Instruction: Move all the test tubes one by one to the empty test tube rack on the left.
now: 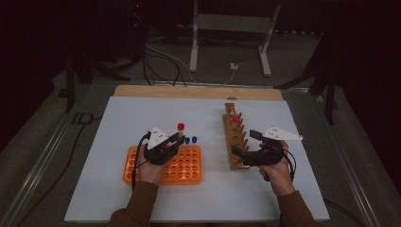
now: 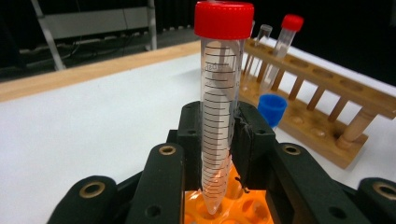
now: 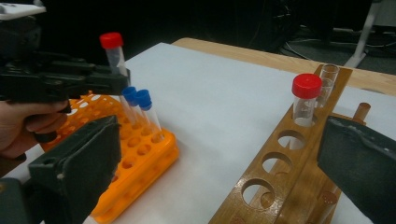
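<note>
Nearest you, at the lower middle of the left gripper view, your left tool is clamped on a red-capped tube, gripping it around its lower half with the cap well above the jaws. The tube stands nearly upright, its long axis running straight up the frame, and its pointed tip hangs just over the holes of the orange rack directly below; I cannot tell whether the tip is already inside a hole. That vertical line is what the next move depends on: the rack lies straight down from the tip, so a lowering along the tube's own axis looks like the step in hand. In the high view this sits left of centre, the left tool above the far edge of the orange rack, with two blue-capped tubes just beyond it. Your right tool, at the right of centre, is spread wide and holds nothing, resting beside the near end of the wooden rack. Farther along that rack stands another red-capped tube, then a clear uncapped tube, on the white bench.
</note>
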Demonstrator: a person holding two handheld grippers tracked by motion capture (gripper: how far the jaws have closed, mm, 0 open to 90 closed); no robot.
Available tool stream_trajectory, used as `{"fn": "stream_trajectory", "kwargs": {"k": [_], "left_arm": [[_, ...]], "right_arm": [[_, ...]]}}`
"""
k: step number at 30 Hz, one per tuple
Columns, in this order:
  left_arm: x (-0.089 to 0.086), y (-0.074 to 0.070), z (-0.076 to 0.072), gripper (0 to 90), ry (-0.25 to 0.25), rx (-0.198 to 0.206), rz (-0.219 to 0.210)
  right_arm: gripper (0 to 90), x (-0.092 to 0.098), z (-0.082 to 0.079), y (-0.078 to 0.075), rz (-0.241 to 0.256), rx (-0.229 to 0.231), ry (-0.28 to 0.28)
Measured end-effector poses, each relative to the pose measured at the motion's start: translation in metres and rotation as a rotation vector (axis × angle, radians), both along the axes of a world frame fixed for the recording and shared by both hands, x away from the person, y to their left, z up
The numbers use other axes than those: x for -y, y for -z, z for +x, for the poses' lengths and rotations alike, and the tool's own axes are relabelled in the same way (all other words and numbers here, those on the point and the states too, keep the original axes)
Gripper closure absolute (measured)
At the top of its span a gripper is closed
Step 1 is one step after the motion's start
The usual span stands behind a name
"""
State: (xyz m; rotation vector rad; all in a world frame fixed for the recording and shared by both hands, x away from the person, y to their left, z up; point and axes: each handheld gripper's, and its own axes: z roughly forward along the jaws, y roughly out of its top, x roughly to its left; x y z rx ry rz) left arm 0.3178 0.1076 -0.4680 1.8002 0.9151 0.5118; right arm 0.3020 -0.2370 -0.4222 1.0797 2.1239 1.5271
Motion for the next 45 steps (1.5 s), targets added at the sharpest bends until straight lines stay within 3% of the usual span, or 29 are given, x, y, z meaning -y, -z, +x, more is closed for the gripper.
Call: {"fn": "stream_trajectory", "kwargs": {"k": [8,17,24,28,34,39,45], "left_arm": [[0.005,0.007,0.003,75.6,0.002,-0.131,0.113],[0.008,0.009,0.006,76.0,0.005,-0.200,0.183],[0.010,0.010,0.005,75.6,0.008,-0.211,0.210],[0.008,0.009,0.004,73.8,0.014,-0.207,0.186],[-0.001,0.008,0.003,63.0,0.030,-0.197,0.105],[-0.007,0.005,0.003,50.6,0.058,-0.196,0.037],[-0.014,-0.001,-0.001,27.8,0.052,-0.161,-0.040]], "right_arm": [[0.1,0.000,-0.002,0.001,-0.019,0.006,-0.008],[0.1,-0.003,-0.001,0.004,-0.036,-0.002,-0.019],[0.1,-0.004,0.000,0.005,-0.043,-0.008,-0.020],[0.1,-0.004,0.000,0.006,-0.042,-0.009,-0.020],[0.1,-0.005,0.002,0.006,-0.041,-0.008,-0.019],[0.1,-0.004,0.003,0.005,-0.042,-0.010,-0.014],[0.1,-0.004,0.006,0.003,-0.049,-0.003,-0.006]]}}
